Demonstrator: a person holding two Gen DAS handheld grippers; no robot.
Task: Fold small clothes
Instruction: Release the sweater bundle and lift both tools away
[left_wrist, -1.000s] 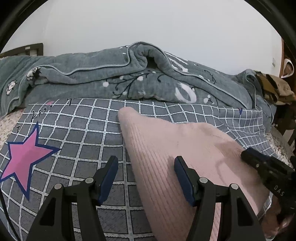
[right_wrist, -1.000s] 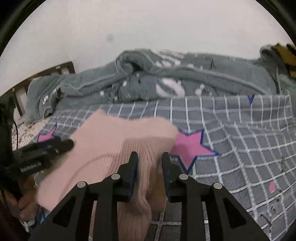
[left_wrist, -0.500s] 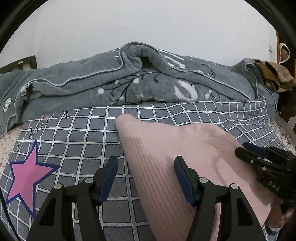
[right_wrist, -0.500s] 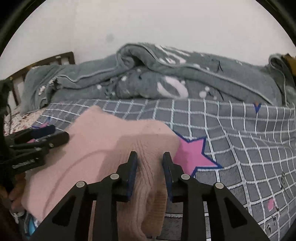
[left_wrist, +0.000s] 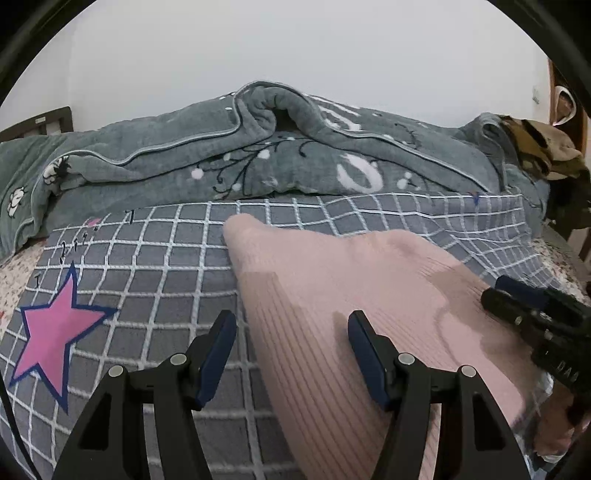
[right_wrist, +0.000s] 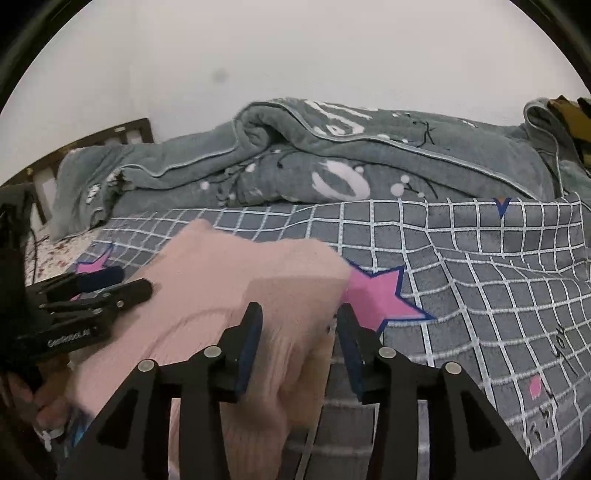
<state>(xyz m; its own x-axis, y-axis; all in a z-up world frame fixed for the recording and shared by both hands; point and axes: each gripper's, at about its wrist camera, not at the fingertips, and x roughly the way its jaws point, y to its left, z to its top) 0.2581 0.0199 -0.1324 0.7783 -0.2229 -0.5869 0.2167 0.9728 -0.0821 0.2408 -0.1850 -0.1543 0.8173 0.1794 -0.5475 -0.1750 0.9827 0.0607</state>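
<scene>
A pink ribbed knit garment (left_wrist: 351, 295) lies folded on the grey checked bedsheet (left_wrist: 166, 258). My left gripper (left_wrist: 291, 328) is open, its jaws set on either side of the garment's left edge without closing on it. In the right wrist view the garment (right_wrist: 229, 280) lies ahead, and its right edge passes blurred between the parted jaws of my right gripper (right_wrist: 299, 321), which is open. The right gripper shows in the left wrist view (left_wrist: 517, 302) at the garment's right side, and the left gripper shows in the right wrist view (right_wrist: 110, 288).
A rumpled grey blanket (left_wrist: 258, 147) lies along the back of the bed against a white wall. Pink stars (left_wrist: 59, 328) are printed on the sheet, one next to the garment's right edge (right_wrist: 380, 295). A wooden headboard (right_wrist: 110, 136) stands at the left, brown clothing (left_wrist: 539, 147) at the right.
My right gripper's jaws have opened from being shut on the garment's right edge; that edge now drops blurred between them. The left gripper stays open and has shifted only slightly.
</scene>
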